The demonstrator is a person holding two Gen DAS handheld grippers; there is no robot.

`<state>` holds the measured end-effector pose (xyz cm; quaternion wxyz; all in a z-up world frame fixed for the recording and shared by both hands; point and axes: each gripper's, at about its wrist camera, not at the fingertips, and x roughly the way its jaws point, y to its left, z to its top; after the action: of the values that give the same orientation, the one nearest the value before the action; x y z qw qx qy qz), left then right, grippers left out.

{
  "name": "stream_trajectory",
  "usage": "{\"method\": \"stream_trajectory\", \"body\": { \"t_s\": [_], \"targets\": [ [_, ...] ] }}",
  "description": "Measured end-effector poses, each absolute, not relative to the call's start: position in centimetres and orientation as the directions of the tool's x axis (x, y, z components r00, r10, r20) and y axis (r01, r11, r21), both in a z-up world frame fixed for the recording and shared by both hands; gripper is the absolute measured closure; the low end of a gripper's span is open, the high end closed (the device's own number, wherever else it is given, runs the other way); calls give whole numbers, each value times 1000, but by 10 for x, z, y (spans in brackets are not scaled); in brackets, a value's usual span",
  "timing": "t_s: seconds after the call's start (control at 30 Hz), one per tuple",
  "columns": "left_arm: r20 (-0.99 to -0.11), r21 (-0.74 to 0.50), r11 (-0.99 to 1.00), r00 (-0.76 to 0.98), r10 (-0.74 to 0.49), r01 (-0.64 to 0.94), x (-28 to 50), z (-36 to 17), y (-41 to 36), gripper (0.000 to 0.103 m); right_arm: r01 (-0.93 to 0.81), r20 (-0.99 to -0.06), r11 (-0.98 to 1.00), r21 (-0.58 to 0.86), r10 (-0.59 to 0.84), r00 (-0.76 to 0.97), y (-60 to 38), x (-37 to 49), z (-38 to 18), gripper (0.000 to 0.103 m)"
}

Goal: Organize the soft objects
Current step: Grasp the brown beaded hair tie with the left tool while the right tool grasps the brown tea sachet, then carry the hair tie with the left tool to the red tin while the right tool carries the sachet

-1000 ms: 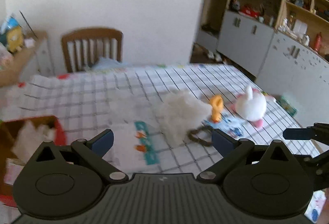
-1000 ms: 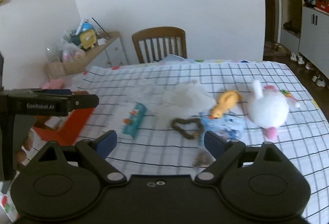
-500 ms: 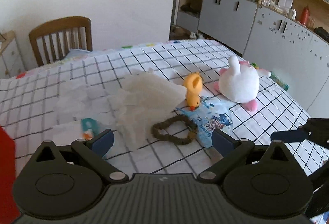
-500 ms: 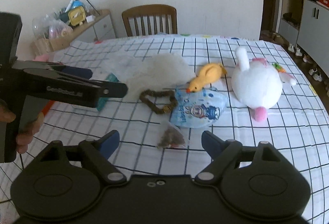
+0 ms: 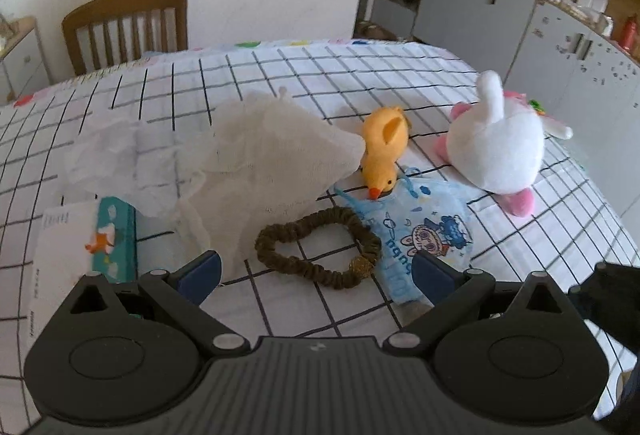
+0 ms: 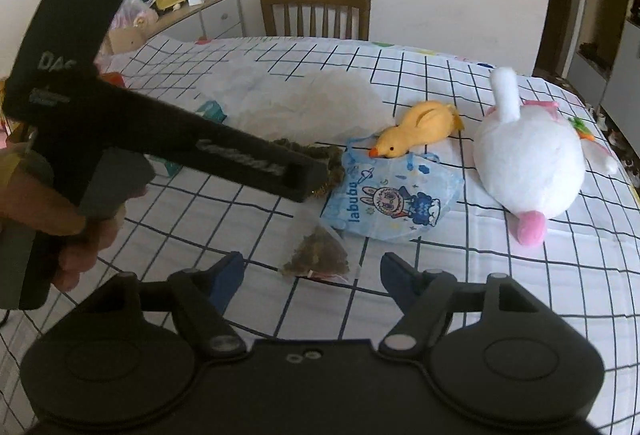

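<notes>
So the table (image 5: 304,75) had that white checked cloth on it, and all the soft stuff sat bunched around the middle. The left tool (image 5: 316,269) hung just over the brown scrunchie (image 5: 316,247), jaws spread wide with nothing in them, the scrunchie lying flat on the cloth in the gap. Right next to it, toward the right edge, was the blue kids' face mask (image 6: 390,195), with the yellow duck plush (image 6: 420,131) resting its beak on the mask's far edge. The white bunny plush (image 6: 528,163) lay on its side closer to the right edge, near the duck but not touching it. A white mesh bag (image 5: 272,159) was slumped on the far-left side of the scrunchie, touching the duck.

The right tool (image 6: 312,273) was closing in, but nothing was pinched yet. A little tea bag (image 6: 318,253) sat on the cloth just ahead of its tips, at the mask's near corner.
</notes>
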<state>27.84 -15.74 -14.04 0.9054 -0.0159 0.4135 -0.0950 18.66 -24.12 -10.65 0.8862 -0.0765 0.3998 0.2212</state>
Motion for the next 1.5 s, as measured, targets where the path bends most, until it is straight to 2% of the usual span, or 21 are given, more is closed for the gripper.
{"method": "stream_trajectory", "body": {
  "t_s": [0.33, 0.5, 0.67, 0.77, 0.83, 0.9, 0.93, 1.0, 1.1, 1.2, 1.5],
  "targets": [
    [-776, -124, 989, 614, -143, 74, 296, -153, -165, 2, -488, -755, 872, 27, 338, 562, -236, 195, -119, 32],
    [-781, -121, 991, 611, -129, 54, 301, -156, -166, 7, -500, -766, 866, 13, 331, 552, -230, 198, -123, 39],
    [-778, -113, 993, 619, -112, 38, 302, -157, -161, 19, -495, -777, 869, -4, 309, 548, -226, 200, -128, 51],
    [-770, -122, 992, 627, -117, 35, 301, -155, -156, 36, -498, -783, 867, -17, 298, 546, -225, 199, -129, 55],
    [-769, -135, 990, 627, -126, 34, 301, -154, -152, 55, -497, -783, 867, -24, 293, 549, -224, 198, -128, 62],
    [-763, -163, 986, 629, -148, 33, 299, -154, -147, 67, -495, -783, 868, -25, 291, 549, -223, 197, -127, 70],
    [-761, -172, 984, 630, -155, 34, 298, -154, -145, 70, -494, -783, 869, -24, 291, 550, -223, 197, -127, 72],
    [-755, -174, 984, 636, -158, 38, 295, -154, -143, 72, -489, -783, 872, -24, 288, 552, -222, 197, -127, 81],
    [-742, -182, 982, 648, -172, 52, 290, -152, -139, 86, -480, -781, 877, -15, 290, 554, -224, 196, -126, 89],
    [-735, -181, 982, 655, -175, 59, 287, -149, -135, 91, -464, -776, 886, 6, 297, 556, -228, 196, -125, 94],
    [-707, -194, 976, 675, -212, 104, 271, -140, -127, 94, -418, -751, 906, 64, 320, 578, -241, 188, -112, 96]
  ]
}}
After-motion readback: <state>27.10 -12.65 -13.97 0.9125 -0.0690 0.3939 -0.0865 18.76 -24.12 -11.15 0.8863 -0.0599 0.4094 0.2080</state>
